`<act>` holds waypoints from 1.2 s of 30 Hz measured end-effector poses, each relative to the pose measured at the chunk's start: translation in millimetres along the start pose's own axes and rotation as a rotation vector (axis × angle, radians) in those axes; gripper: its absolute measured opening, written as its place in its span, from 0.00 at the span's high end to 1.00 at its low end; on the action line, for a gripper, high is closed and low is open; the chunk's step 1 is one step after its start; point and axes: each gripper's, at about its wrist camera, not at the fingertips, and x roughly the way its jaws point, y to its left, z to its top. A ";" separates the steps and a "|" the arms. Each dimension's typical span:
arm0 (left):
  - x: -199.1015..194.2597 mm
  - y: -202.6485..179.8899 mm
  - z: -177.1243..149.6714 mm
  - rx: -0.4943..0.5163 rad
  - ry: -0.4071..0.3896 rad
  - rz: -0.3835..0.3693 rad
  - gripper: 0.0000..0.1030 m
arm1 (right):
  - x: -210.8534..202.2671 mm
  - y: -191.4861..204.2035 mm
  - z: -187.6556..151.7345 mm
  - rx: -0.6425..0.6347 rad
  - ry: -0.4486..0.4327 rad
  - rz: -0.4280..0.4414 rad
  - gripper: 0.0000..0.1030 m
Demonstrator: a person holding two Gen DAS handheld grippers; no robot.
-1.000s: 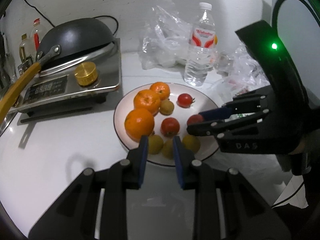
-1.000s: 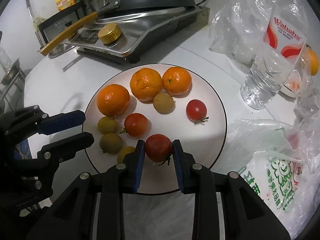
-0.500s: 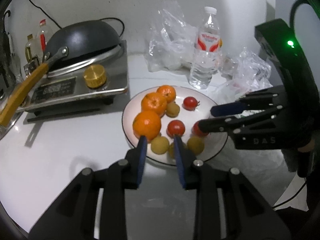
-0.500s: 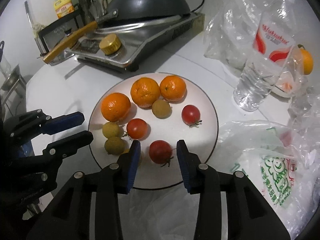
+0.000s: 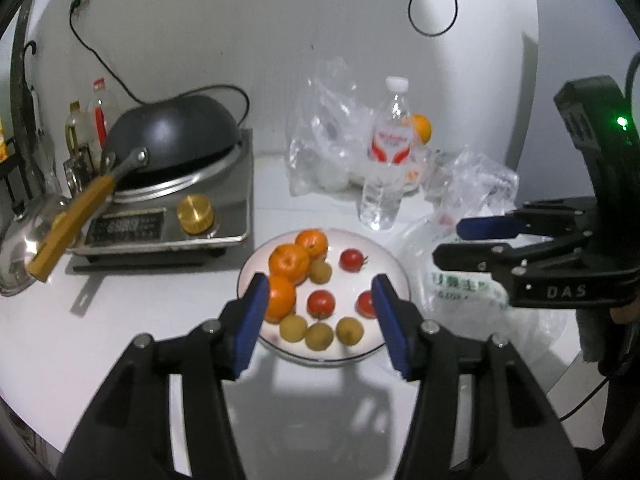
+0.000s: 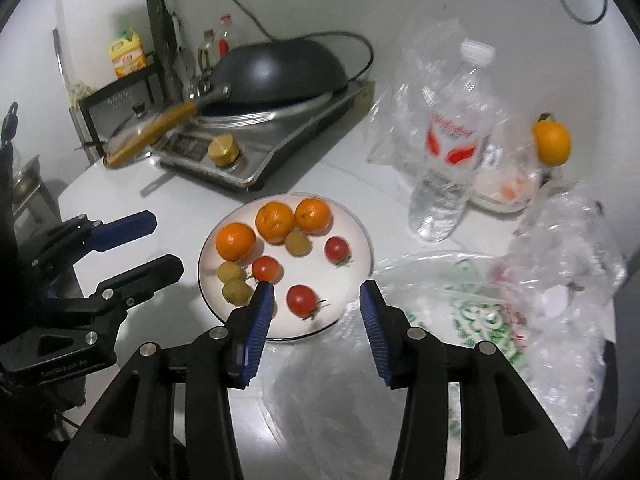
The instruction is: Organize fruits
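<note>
- Left wrist view: my left hand-held gripper (image 5: 320, 312) has just been opening and hangs spread over the plate (image 5: 394, 276) on the counter (image 5: 120, 320), nothing between its pads.
- Right wrist view: my right hand-held gripper (image 6: 317, 314) has also just been opening, empty. Three mandarins (image 6: 235, 241), three tomatoes (image 6: 301, 300) and four small yellow-brown fruits (image 6: 297, 242) sit plated; a stray orange fruit (image 6: 551, 143) seems left over.
</note>
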 end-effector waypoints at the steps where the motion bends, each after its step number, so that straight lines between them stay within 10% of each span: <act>1: -2.9 -2.0 2.1 0.000 -0.008 0.000 0.41 | -7.2 -1.0 -0.2 0.000 -0.016 -0.008 0.53; 11: -45.7 -25.2 21.0 0.009 -0.125 -0.001 0.10 | -69.1 -14.0 -4.2 0.009 -0.145 -0.053 0.49; 36: -136.6 -67.4 77.3 0.040 -0.372 0.144 0.03 | -189.2 -17.5 9.0 -0.051 -0.436 -0.131 0.33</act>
